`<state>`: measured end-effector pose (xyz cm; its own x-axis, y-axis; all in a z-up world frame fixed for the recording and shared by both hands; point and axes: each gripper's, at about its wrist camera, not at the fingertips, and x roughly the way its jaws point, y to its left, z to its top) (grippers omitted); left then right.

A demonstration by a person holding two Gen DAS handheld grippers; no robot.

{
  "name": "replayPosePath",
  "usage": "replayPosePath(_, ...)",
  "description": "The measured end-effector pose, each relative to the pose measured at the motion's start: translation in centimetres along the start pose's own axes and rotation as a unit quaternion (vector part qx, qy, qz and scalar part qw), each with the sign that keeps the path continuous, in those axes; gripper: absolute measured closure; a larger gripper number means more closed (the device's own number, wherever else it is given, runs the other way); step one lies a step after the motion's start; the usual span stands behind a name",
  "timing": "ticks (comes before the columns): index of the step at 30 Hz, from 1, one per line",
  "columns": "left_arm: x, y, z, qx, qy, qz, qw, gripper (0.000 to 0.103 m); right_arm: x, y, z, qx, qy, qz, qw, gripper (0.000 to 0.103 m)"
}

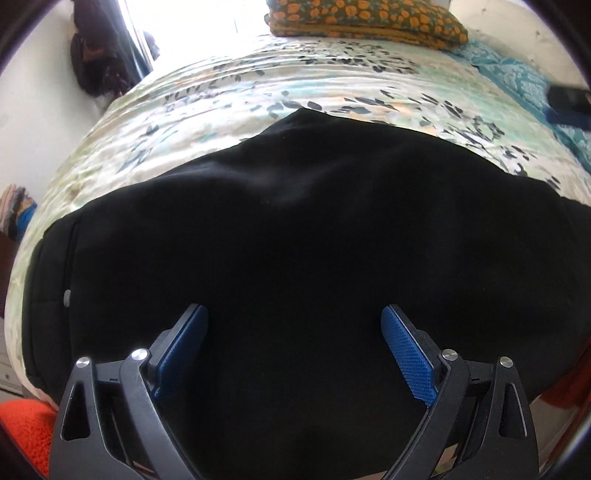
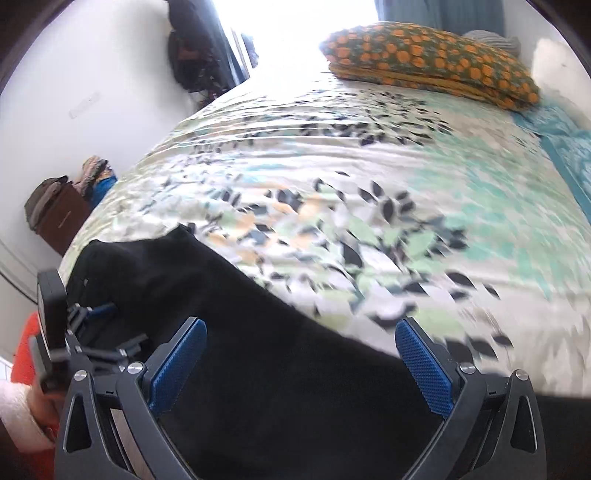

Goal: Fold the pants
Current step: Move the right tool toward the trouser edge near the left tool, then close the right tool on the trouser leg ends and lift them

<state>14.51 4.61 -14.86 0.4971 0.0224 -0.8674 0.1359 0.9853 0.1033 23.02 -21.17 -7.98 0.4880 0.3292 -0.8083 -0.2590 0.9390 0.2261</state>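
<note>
One pair of black pants [image 1: 295, 236] lies spread on one bed, over a leaf-patterned bedspread [image 1: 221, 92] in white, teal, yellow and dark blue. In the left wrist view the garment fills the near half of the frame. Its left edge shows a stitched band with one small pale button or rivet [image 1: 67, 296].

Left gripper [image 1: 294, 314]: jaws released and wide apart, two blue textured pads [image 1: 406, 354] with nothing between them, positioned over the black fabric. Whether the tips touch the cloth cannot be told.

Right gripper [image 2: 301, 328]: jaws likewise released and wide apart, nothing held. It is over the near edge of the pants [image 2: 236, 332], which run from the lower left toward the lower right of its view. The left gripper [image 2: 92, 325] appears at the far left of that view, over the same garment.

At the head of the bed: one pillow [image 1: 365, 18] with orange spots on dark green. To the right, one teal patterned cloth [image 1: 517, 77] along the bed edge.

Left of the bed: one brown cabinet [image 2: 64, 221] with bundled clothing on top, and dark items hanging [image 2: 192, 51] beside a bright window. An orange textile [image 1: 26, 432] sits at the lower left corner.

No brand, label or legible writing is visible; the right wrist view is motion-blurred.
</note>
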Motion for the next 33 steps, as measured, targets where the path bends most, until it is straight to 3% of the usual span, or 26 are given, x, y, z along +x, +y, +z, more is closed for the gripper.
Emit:
replayPosePath(4, -0.1, 0.4, -0.1, -0.005, 0.002, -0.011, 0.9999, 0.006, 7.8, 4.1, 7.0, -0.091, 0.048, 0.108, 0.989, 0.001)
replayPosePath(6, -0.1, 0.4, -0.4, 0.000, -0.005, -0.011, 0.9999, 0.006, 12.2, 6.1, 8.8, -0.136, 0.080, 0.109, 0.981, 0.001)
replayPosePath(8, -0.3, 0.6, -0.7, 0.001, -0.010, -0.013, 0.9999, 0.006, 15.8, 7.6, 9.8, -0.196, 0.100, 0.082, 0.972, 0.005)
replayPosePath(10, -0.3, 0.6, -0.7, 0.003, -0.014, -0.015, 0.9998, 0.005, 18.5, 8.5, 10.4, -0.253, 0.123, 0.091, 0.955, 0.013)
replayPosePath(12, -0.4, 0.7, -1.0, 0.004, -0.021, -0.016, 0.9996, 0.004, 20.2, 9.3, 10.5, -0.292, 0.159, 0.149, 0.931, 0.019)
replayPosePath(14, -0.4, 0.8, -1.2, 0.006, -0.028, -0.016, 0.9995, 0.003, 21.1, 10.6, 9.9, -0.340, 0.179, 0.180, 0.906, 0.019)
replayPosePath(16, -0.4, 0.9, -1.4, 0.006, -0.032, -0.017, 0.9993, 0.002, 22.0, 11.5, 9.7, -0.357, 0.193, 0.195, 0.893, 0.019)
replayPosePath(18, -0.4, 0.9, -1.4, 0.007, -0.034, -0.018, 0.9992, 0.002, 22.8, 12.1, 10.1, -0.363, 0.192, 0.205, 0.888, 0.020)
replayPosePath(23, -0.4, 0.8, -1.3, 0.007, -0.032, -0.020, 0.9993, 0.002, 24.3, 12.3, 11.1, -0.356, 0.177, 0.182, 0.899, 0.021)
replayPosePath(25, -0.4, 0.8, -1.3, 0.007, -0.032, -0.019, 0.9993, 0.002, 23.8, 10.7, 12.0, -0.319, 0.163, 0.176, 0.917, 0.022)
replayPosePath(28, -0.3, 0.6, -1.2, 0.007, -0.032, -0.018, 0.9993, 0.002, 22.0, 6.3, 14.2, -0.231, 0.121, 0.118, 0.958, 0.021)
replayPosePath(31, -0.4, 0.7, -0.9, 0.003, -0.030, -0.018, 0.9994, 0.002, 17.7, 4.9, 14.3, -0.191, 0.083, 0.083, 0.975, 0.020)
replayPosePath(33, -0.7, 1.0, -0.6, -0.008, -0.025, -0.018, 0.9995, 0.003, 14.1, 5.3, 12.5, -0.155, 0.075, 0.088, 0.981, 0.017)
